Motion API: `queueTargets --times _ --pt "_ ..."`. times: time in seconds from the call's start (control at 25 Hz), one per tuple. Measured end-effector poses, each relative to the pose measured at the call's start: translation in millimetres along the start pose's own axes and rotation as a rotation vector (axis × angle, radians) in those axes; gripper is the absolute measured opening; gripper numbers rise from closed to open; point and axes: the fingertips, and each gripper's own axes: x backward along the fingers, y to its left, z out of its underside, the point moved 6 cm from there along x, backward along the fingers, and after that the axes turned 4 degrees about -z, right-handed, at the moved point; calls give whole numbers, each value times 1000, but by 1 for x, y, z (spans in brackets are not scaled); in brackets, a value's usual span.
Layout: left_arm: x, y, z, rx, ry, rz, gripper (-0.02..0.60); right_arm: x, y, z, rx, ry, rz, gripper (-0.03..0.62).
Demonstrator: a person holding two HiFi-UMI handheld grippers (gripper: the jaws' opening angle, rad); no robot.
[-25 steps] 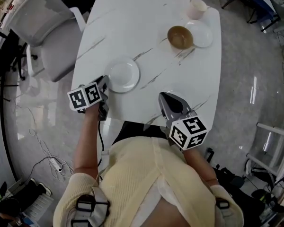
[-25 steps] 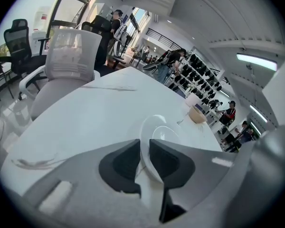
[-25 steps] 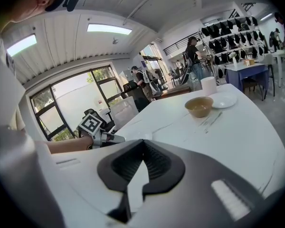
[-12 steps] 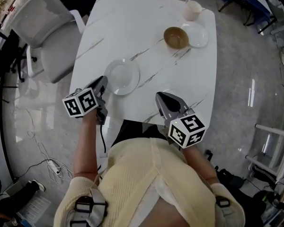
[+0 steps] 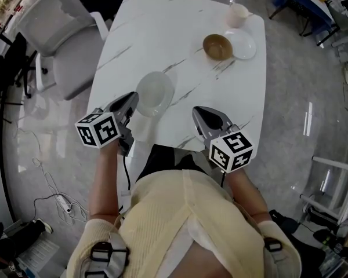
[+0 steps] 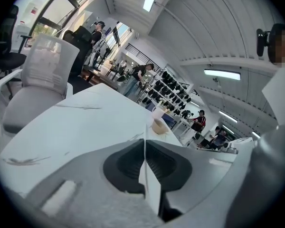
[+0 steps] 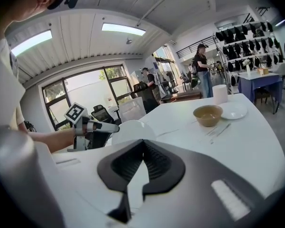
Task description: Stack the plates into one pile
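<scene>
A white plate [image 5: 155, 92] hangs tilted just above the near left part of the white marble table [image 5: 180, 28]. My left gripper [image 5: 133, 97] pinches its near rim, jaws still closing on it. In the left gripper view the plate [image 6: 149, 184] shows edge-on between the jaws. A second white plate [image 5: 245, 44] lies at the far right, next to a brown bowl [image 5: 218, 46]. My right gripper [image 5: 207, 113] is shut and empty over the table's near edge. In the right gripper view the held plate [image 7: 133, 129] and the left gripper [image 7: 115, 126] show at the left.
A pale cup [image 5: 238, 14] stands behind the far plate, at the table's far right corner. A grey chair [image 5: 64, 39] stands at the table's left side. People and shelves of dark goods fill the room behind.
My left gripper has closed on the near plate's rim and risen, lifting and tilting the plate off the table. The right gripper has stayed where it was.
</scene>
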Motion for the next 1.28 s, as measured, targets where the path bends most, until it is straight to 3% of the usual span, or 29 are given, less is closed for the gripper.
queueTargets --times 0.6,0.96,1.28 --pt "27 -3 -7 -71 -70 179 8 -49 -4 -13 107 32 -167 84" --pt "48 -4 -11 -56 -105 250 8 -87 0 -8 68 88 -240 135" --pt "64 4 -13 -6 -132 282 8 -106 10 -6 15 103 -296 138"
